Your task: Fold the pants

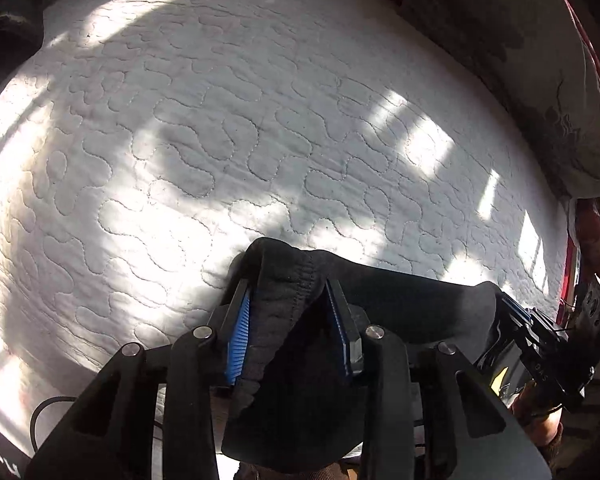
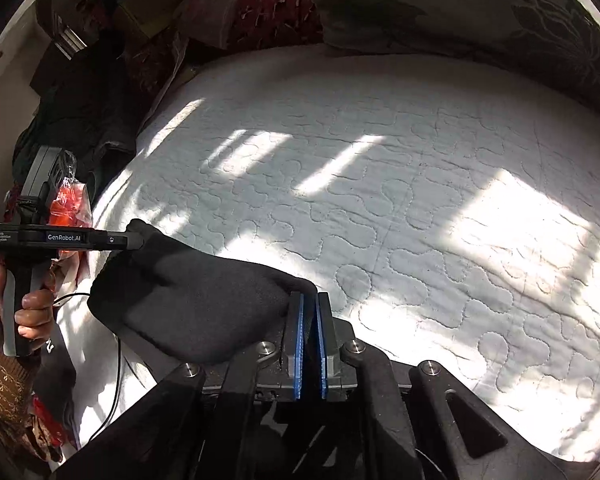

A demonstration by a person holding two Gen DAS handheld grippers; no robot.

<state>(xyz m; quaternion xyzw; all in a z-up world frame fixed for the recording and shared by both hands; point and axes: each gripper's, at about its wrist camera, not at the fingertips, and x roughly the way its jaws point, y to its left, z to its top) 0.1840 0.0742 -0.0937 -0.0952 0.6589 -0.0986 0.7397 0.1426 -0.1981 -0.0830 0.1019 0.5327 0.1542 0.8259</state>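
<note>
Left gripper point(image 1: 288, 286) clamping black pants point(image 1: 400, 300), right gripper point(image 2: 309, 300) likewise.

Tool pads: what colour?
Blue, ribbed pads, clearest in the left wrist view, either side of the black pants.

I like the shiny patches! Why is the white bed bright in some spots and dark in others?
Left wrist view: sunlight falls in patches on the white quilted bedcover, blown out at left. Right wrist view: a glaring patch at right, striped shadows across the middle; the black fabric pants stay dark. Both views bulge, fisheye.
</note>
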